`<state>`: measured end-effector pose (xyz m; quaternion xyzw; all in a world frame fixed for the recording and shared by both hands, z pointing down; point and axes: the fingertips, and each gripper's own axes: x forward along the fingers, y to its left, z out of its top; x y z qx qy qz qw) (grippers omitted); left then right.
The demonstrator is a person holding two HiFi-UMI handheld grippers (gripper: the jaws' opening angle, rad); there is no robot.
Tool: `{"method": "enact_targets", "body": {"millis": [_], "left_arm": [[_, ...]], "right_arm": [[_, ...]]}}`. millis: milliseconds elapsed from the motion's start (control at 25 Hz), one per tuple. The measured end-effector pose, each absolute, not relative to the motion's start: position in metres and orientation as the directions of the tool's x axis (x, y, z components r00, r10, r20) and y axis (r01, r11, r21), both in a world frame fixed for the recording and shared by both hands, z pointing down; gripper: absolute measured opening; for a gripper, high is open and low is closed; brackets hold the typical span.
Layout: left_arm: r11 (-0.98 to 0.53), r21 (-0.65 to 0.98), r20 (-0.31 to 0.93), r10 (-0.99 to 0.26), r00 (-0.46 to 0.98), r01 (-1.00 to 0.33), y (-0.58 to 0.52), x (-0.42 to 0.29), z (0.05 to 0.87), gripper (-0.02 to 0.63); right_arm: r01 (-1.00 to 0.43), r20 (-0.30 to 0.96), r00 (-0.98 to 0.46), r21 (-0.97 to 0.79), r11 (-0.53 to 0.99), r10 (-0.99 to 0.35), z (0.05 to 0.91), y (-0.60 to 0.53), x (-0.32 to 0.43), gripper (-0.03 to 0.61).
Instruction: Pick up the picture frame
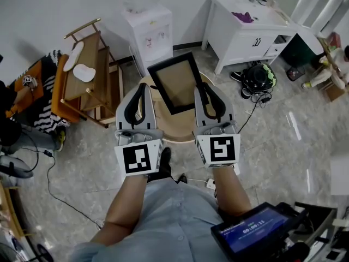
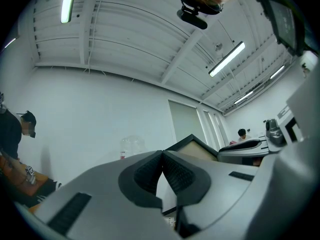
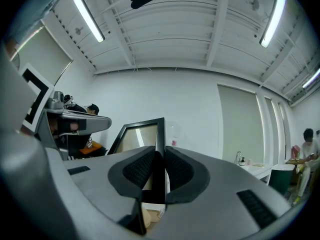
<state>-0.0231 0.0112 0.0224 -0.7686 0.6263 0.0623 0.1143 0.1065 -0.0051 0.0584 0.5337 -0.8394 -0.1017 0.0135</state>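
The picture frame [image 1: 177, 83] is black-edged with a brown inside and is held up, tilted, above a round wooden table [image 1: 180, 131]. My right gripper [image 1: 206, 90] is shut on its right edge; in the right gripper view the black edge [image 3: 159, 134] stands between the pads [image 3: 142, 166] of that gripper [image 3: 159, 163]. My left gripper [image 1: 140, 90] sits just left of the frame, apart from it. Its jaws meet at the tips [image 2: 161, 156] with nothing between them, and the frame [image 2: 196, 146] shows beyond the right jaw.
A water dispenser [image 1: 147, 31] and a white cabinet [image 1: 245, 31] stand against the far wall. A wooden trolley [image 1: 90, 75] is at the left, a black bag [image 1: 259, 78] and cables lie on the floor at the right. A person [image 2: 20, 134] sits at the left.
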Motion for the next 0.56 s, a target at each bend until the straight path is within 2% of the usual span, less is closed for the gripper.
{"method": "enact_targets", "body": {"millis": [560], "left_arm": [[-0.196, -0.103, -0.245, -0.945, 0.216, -0.975, 0.003, -0.027, 0.017, 0.011]], "right_arm": [[-0.902, -0.090, -0.414, 0.175, 0.395, -0.906, 0.053, -0.012, 0.102, 0.078]]}}
